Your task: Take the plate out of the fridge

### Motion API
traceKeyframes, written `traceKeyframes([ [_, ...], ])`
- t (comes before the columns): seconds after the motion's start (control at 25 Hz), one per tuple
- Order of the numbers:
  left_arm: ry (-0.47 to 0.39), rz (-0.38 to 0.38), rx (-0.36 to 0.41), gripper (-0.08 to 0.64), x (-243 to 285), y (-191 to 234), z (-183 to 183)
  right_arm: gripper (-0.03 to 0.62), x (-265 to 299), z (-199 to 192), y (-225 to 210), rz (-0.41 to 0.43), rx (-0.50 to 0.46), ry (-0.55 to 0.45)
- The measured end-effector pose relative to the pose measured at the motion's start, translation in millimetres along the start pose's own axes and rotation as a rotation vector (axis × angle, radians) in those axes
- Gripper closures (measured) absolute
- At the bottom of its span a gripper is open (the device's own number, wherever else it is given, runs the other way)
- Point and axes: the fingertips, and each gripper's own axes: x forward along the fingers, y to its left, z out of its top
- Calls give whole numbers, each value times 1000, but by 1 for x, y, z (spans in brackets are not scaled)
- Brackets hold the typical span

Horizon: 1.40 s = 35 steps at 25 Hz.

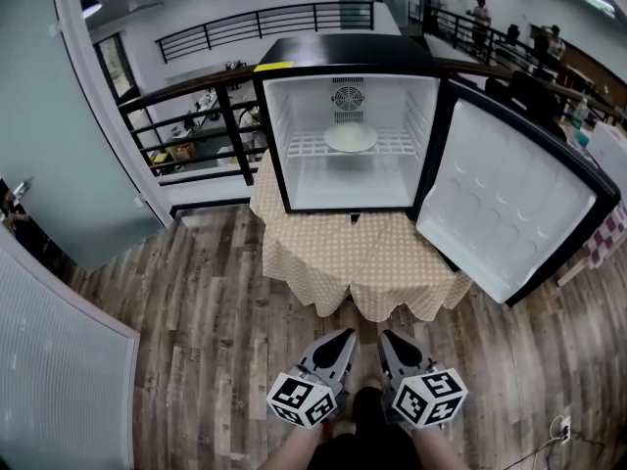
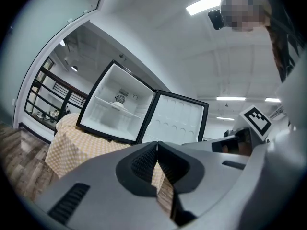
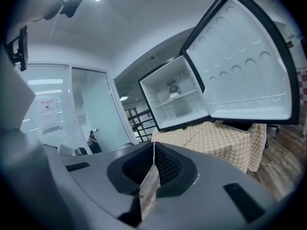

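Note:
A small black fridge (image 1: 294, 52) stands on a table with a checked cloth (image 1: 362, 253), and its door (image 1: 509, 199) hangs open to the right. On the wire shelf inside lies a white plate (image 1: 350, 138), also seen as the plate (image 3: 174, 94) in the right gripper view and the plate (image 2: 121, 107) in the left gripper view. My left gripper (image 1: 348, 335) and right gripper (image 1: 385, 338) are held low and close to the body, well short of the fridge. Both are shut with nothing between their fingers.
A black railing (image 1: 196, 116) runs behind and to the left of the fridge. A glass partition (image 1: 59, 116) stands at the left. Wooden floor (image 1: 216, 331) lies between me and the table. People stand far back at the right.

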Motion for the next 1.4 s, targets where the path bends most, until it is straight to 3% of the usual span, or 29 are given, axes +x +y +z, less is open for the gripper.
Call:
traceKeyframes([
  [0.44,-27,36,25,548,63,58,33,557,83,41,-20,88,-33,-8],
  [0.8,-36,20,31,548,129,93,51,557,145,73,-52,108,-41,11],
  [1.4,-22,77,48,548,188,140,66,557,219,107,-85,178,5,45],
])
